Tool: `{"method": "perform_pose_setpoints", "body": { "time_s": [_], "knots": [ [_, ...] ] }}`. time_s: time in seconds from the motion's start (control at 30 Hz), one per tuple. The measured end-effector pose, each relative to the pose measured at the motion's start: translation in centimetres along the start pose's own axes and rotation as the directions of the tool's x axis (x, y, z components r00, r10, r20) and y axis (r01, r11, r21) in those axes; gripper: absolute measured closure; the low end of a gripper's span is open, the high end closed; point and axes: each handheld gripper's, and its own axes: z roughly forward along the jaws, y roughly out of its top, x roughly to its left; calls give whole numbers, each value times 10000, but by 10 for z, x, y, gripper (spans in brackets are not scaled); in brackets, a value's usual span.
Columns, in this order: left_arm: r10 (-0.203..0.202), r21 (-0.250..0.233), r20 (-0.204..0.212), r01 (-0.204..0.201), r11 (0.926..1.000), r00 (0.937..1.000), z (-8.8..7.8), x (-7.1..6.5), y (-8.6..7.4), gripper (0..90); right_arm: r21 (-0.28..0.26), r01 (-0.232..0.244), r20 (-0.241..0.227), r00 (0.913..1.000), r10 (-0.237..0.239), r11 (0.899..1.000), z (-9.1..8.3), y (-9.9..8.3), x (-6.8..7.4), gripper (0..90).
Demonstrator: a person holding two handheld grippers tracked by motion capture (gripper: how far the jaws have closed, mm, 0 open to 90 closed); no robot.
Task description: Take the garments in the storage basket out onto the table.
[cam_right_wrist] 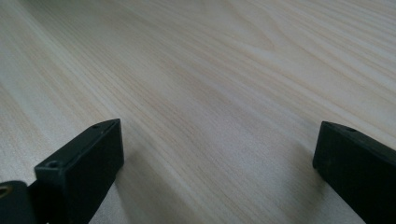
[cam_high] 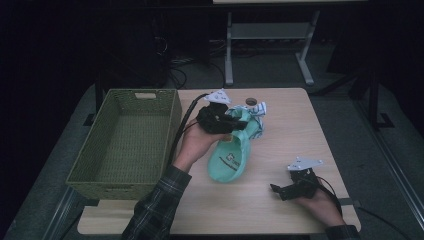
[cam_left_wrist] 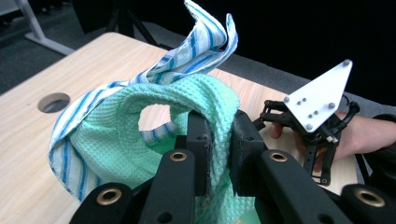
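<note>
mint waffle cloth (cam_left_wrist: 196, 100) bunched w/ blue-striped towel (cam_left_wrist: 196, 49), pinched in left tool (cam_left_wrist: 218, 154).

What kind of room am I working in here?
Probably a lab or test room, not a home: a bare wooden table with a cable hole, loose floor cables, and a metal-legged bench behind.

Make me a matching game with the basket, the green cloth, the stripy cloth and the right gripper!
Things:
1. woven basket
2. mint green cloth
3. blue-striped cloth
4. right gripper

States:
A. jaws wide apart over bare wood
B. pinched between the left gripper's jaws
C. sits at the table's left edge, nothing inside
D. tangled with the held cloth, one corner sticking up

Pairs: 1-C, 2-B, 3-D, 4-A
</note>
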Motion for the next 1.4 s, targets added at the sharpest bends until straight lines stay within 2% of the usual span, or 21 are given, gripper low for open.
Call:
{"method": "perform_pose_setpoints", "body": {
  "time_s": [0.1,0.13,0.17,0.43,0.63,0.7,0.8,0.83,1.03,1.17,1.27,1.3,1.33,1.37,1.4],
  "knots": [
    [-25,249,11,25,9997,10000,15,-1,-7,799,-10,-34,-3,10000,34,10000,0,0,0,15],
    [-25,249,11,25,9997,10000,15,-1,-7,799,-10,-34,-3,10000,34,10000,0,0,0,15],
    [-141,343,86,138,9993,9999,24,0,-11,799,-8,-26,-6,10000,26,10000,0,0,0,15],
    [-279,812,336,251,9964,9990,53,1,-29,799,-12,-15,-8,10000,15,10000,0,0,0,15],
    [-313,1174,459,257,9927,9985,67,2,-40,798,14,-6,-1,10000,6,10000,0,0,0,15],
    [-300,1420,417,238,9896,9987,74,2,-48,798,14,-1,0,10000,1,10000,0,0,0,15],
    [-331,1523,362,272,9880,9988,79,3,-54,797,28,-39,-5,10000,39,10000,0,0,0,15],
    [-433,1690,322,373,9849,9985,83,5,-60,797,24,-30,-6,10000,30,10000,0,0,0,15],
    [-501,2032,252,440,9781,9984,95,5,-73,796,17,-13,-1,10000,13,10000,0,0,0,15],
    [-439,2389,227,372,9703,9988,105,4,-84,795,18,-5,8,10000,5,10000,0,0,0,15],
    [-415,2492,213,349,9678,9989,109,4,-88,794,9,-27,-9,10000,27,10000,0,0,0,15],
    [-333,2738,147,280,9614,9993,114,4,-93,793,13,-37,-11,10000,37,10000,0,0,0,15],
    [-333,2738,147,280,9614,9993,114,4,-93,792,13,-37,-11,10000,37,10000,0,0,0,15],
    [-207,3024,91,169,9530,9997,118,3,-97,791,16,-16,-4,10000,16,10000,0,0,0,15],
    [-207,3024,91,169,9530,9997,118,3,-97,790,16,-16,-4,10000,16,10000,0,0,0,15]
  ]
}}
